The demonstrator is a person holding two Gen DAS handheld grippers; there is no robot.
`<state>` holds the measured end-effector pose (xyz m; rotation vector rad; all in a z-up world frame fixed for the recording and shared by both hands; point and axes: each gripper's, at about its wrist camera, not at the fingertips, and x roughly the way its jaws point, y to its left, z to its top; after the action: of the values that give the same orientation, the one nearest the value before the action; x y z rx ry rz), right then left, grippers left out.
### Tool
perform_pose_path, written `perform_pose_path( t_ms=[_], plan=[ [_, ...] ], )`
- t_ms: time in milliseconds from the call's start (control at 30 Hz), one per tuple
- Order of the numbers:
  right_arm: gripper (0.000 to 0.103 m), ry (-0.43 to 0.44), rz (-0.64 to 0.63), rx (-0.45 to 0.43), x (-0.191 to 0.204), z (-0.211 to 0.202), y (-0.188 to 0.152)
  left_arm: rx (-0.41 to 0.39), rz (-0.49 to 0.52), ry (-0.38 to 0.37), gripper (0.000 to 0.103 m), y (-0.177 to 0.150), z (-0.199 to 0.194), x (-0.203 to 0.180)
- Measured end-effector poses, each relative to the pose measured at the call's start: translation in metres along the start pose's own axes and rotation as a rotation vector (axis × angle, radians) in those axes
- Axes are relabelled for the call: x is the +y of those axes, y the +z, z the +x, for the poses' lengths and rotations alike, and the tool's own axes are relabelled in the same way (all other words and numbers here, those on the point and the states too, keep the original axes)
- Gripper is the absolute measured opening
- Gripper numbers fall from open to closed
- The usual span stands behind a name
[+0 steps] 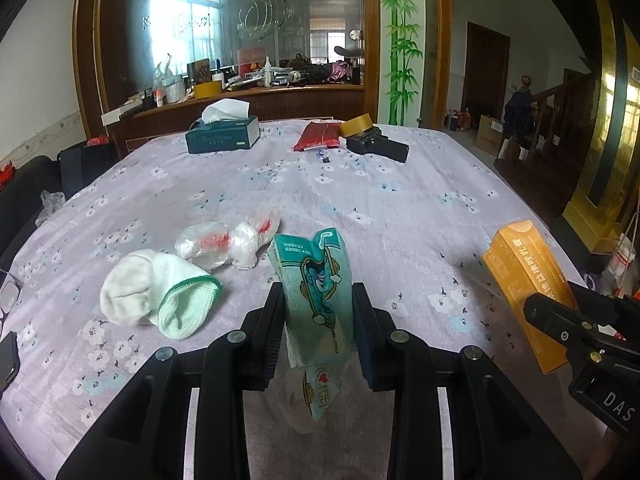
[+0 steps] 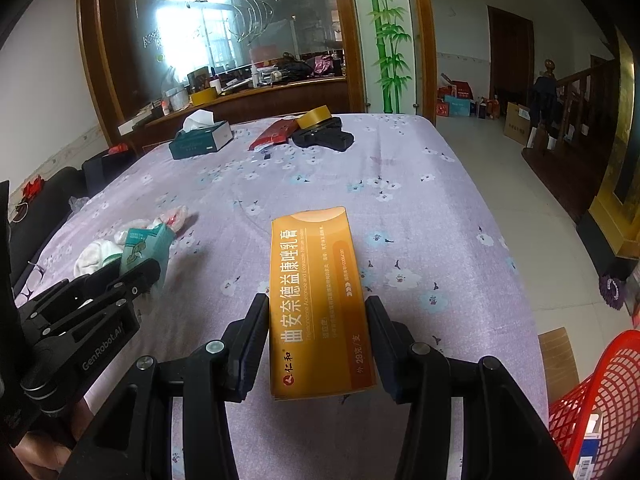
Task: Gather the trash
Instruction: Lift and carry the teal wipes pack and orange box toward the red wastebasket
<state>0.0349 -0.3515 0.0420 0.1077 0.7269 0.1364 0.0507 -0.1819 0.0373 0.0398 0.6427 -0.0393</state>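
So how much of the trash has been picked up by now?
Done: the red basket already holds a box. In hand: the left gripper is shut on a teal tissue wrapper, and the right gripper on an orange ointment box. Left on the table: a crumpled plastic bag and a white glove.

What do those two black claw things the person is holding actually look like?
Both are matte black plastic. The left gripper and right gripper each have two flat fingers with ribbed pads, joined by hinged bars with round silver pins. White lettering is printed on their sides. No cables or sleeves are visible.
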Motion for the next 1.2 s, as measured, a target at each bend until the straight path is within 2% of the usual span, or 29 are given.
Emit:
perform_pose_path(
  t_ms=[500, 1200],
  plan=[
    [0.052, -0.012, -0.015, -0.005, 0.003, -0.002, -0.001, -0.054, 0.024, 0.018, 0.031, -0.002, -0.011, -0.006],
    [0.052, -0.016, -0.013, -0.004, 0.002, -0.002, -0.001, -0.055, 0.027, 0.016, 0.031, -0.002, -0.012, -0.008]
  ],
)
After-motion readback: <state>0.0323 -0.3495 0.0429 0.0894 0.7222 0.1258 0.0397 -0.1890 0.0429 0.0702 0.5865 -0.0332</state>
